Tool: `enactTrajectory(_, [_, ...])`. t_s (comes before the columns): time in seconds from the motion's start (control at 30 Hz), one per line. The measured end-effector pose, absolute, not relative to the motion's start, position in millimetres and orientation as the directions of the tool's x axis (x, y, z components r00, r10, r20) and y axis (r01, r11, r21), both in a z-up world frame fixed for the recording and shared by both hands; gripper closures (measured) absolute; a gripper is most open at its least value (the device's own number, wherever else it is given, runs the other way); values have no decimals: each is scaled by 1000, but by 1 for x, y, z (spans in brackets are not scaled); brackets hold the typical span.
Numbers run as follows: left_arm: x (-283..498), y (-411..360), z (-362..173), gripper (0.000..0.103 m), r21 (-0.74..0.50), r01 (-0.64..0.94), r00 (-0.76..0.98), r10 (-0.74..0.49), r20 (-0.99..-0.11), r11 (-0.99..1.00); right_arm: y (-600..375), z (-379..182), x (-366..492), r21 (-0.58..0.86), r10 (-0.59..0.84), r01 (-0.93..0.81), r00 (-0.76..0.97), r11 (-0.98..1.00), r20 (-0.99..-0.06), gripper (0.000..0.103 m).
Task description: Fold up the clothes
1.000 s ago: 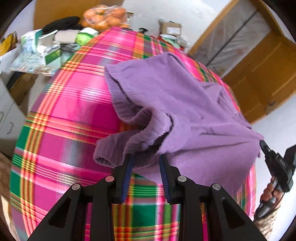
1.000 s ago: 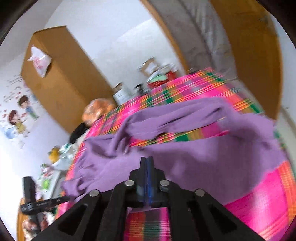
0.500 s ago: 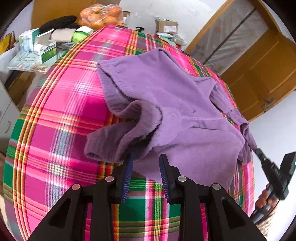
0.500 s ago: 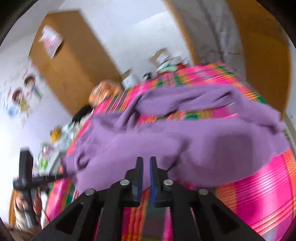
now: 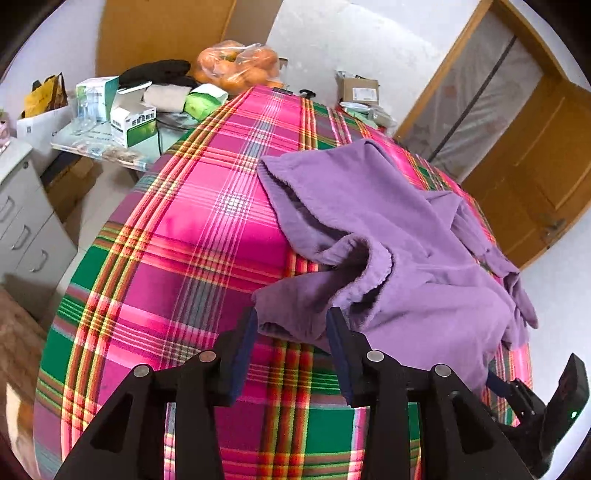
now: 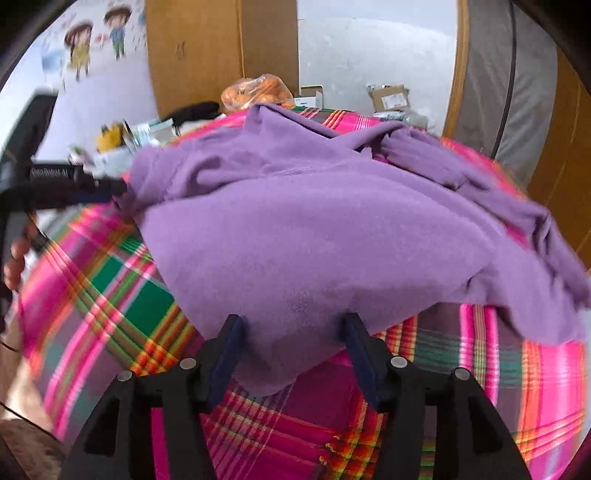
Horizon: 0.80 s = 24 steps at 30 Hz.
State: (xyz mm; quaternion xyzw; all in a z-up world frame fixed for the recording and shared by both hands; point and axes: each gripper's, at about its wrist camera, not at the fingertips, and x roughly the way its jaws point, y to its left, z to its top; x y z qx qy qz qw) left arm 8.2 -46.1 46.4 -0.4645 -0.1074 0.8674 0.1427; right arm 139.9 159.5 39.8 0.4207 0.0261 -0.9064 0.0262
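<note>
Rumpled purple knit sweater (image 5: 399, 236) lies loose, unfolded, on pink plaid-covered counter (image 5: 192, 258). Left claw (image 5: 291, 332) apart at a cuff, 6 o'clock; right claw (image 6: 291, 336) apart around hem. Likely regrasp or release; next needs flattening.

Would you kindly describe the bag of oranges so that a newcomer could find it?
Start at the plaid-covered table and look past its far end. Before the wooden cabinet sits the bag of oranges, the only clear bag of round orange fruit among boxes.
</note>
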Motion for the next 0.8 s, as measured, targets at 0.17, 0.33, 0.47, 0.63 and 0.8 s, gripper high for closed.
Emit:
enactTrajectory(0.17, [7,-38,41,60,-270,-168,-520,318,-793,-948,170,44,143,-22,4,19,-652,-1000,-758,87])
enactTrajectory(0.33, [9,-37,40,60,-347,-197,-483,399,-779,-917,192,62,160,-55,87,-69,-687,-996,-721,90])
enactTrajectory(0.47, [19,-32,42,60,-363,-222,-461,426,-779,-905,219,82,179,-94,186,-167,-703,-981,-686,91])
enactTrajectory(0.63, [24,-27,39,60,-389,-232,-425,453,-784,-891,246,92,194,-102,251,-252,-683,-962,-686,91])
enactTrajectory(0.8, [21,-27,32,60,-406,-216,-398,460,-794,-888,257,85,196,-152,308,-295,-606,-943,-734,87])
